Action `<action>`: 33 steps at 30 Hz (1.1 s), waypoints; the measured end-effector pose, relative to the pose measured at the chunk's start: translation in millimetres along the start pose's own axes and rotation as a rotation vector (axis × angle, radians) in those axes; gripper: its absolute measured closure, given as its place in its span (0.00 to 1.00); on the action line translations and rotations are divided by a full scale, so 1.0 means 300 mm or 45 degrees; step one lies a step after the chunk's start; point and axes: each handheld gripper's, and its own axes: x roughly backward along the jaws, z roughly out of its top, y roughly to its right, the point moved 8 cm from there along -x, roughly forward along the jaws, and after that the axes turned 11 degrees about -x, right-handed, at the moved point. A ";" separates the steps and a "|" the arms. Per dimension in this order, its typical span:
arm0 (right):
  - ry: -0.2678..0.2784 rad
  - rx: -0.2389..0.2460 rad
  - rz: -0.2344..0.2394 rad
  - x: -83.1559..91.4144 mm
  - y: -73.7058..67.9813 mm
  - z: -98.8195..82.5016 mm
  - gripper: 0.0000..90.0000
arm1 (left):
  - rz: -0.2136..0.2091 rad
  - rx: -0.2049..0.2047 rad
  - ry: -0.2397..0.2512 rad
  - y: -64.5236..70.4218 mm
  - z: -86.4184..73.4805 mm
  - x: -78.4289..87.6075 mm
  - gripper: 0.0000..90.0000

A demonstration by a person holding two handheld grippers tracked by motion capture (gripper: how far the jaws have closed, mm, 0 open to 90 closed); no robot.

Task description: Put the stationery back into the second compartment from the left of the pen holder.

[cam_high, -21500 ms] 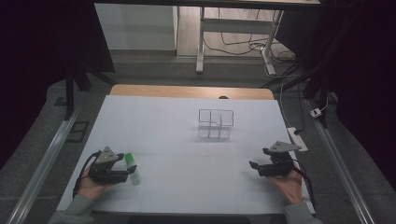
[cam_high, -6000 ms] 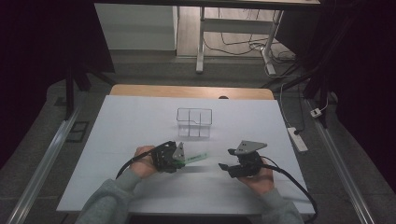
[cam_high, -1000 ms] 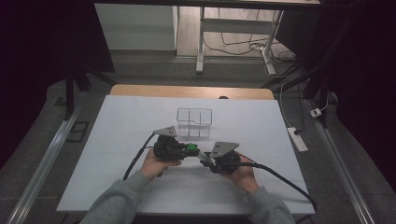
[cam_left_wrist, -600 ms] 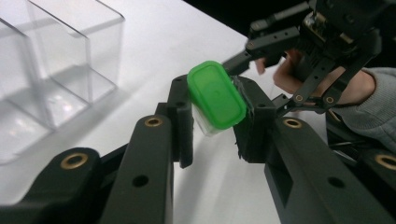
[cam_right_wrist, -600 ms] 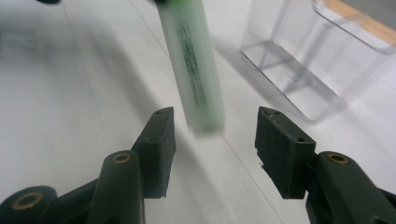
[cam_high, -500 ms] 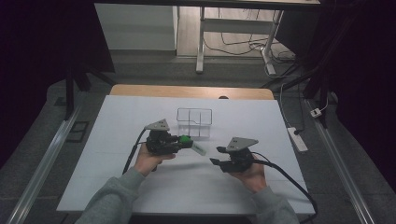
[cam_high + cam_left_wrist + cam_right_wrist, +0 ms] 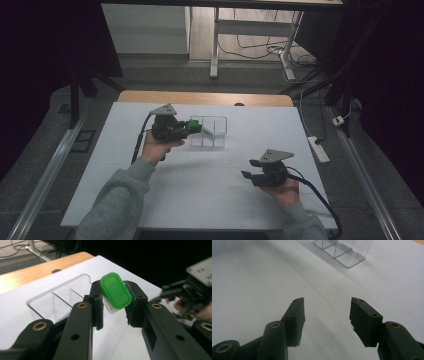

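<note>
White sheeting covers the table (image 7: 200,195), with dark floor around it. Left gripper (image 7: 113,302) is clamped on a small clear tube with a green cap (image 7: 115,293), held tilted in the air just left of the clear divided box (image 7: 209,132) at the table's far middle. Right gripper (image 7: 327,312), near right and well apart, has just been opening; nothing sits between its spread jaws.

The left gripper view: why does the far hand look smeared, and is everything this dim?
Left gripper view: green-capped tube sharp, right gripper behind it blurred. High view: bright table, dark surroundings. Right gripper view: clear organiser faint and glassy.
</note>
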 end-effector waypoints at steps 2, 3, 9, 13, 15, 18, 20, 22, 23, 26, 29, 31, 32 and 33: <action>-0.011 0.000 -0.005 0.001 0.004 -0.006 0.50 | 0.019 0.004 -0.005 -0.026 0.018 -0.003 0.77; -0.014 0.001 -0.007 0.001 0.004 -0.009 0.50 | 0.029 0.003 -0.012 -0.037 0.026 -0.006 0.77; -0.028 0.010 -0.014 0.001 0.005 -0.016 0.50 | 0.099 -0.063 -0.079 -0.079 0.070 -0.008 0.77; -0.034 0.012 -0.016 0.001 0.008 -0.020 0.50 | 0.116 -0.063 -0.132 -0.102 0.071 -0.034 0.77; -0.031 0.013 -0.012 0.001 0.006 -0.019 0.50 | 0.122 -0.065 -0.158 -0.111 0.064 -0.051 0.77; -0.033 0.014 -0.012 0.001 0.006 -0.021 0.50 | 0.110 -0.058 -0.185 -0.113 0.051 -0.072 0.77; -0.034 0.012 -0.012 -0.001 0.007 -0.023 0.49 | 0.107 -0.061 -0.188 -0.110 0.047 -0.082 0.76; -0.042 0.014 -0.013 -0.003 0.008 -0.025 0.49 | 0.101 -0.067 -0.186 -0.106 0.047 -0.088 0.76; -0.043 0.015 -0.013 -0.003 0.008 -0.026 0.49 | 0.103 -0.073 -0.180 -0.105 0.048 -0.090 0.74; -0.045 0.018 -0.015 -0.002 0.008 -0.027 0.49 | 0.122 -0.093 -0.192 -0.097 0.046 -0.089 0.50; -0.041 0.014 -0.016 0.000 0.009 -0.026 0.49 | 0.132 -0.094 -0.171 -0.085 0.043 -0.064 0.41; -0.042 0.012 -0.020 0.002 0.013 -0.027 0.49 | 0.128 -0.110 -0.171 -0.072 0.029 -0.040 0.41; -0.038 0.010 -0.022 0.003 0.015 -0.027 0.49 | 0.128 -0.119 -0.180 -0.065 0.017 -0.027 0.41; -0.037 0.004 -0.021 0.005 0.016 -0.028 0.49 | 0.131 -0.128 -0.189 -0.058 0.002 -0.013 0.41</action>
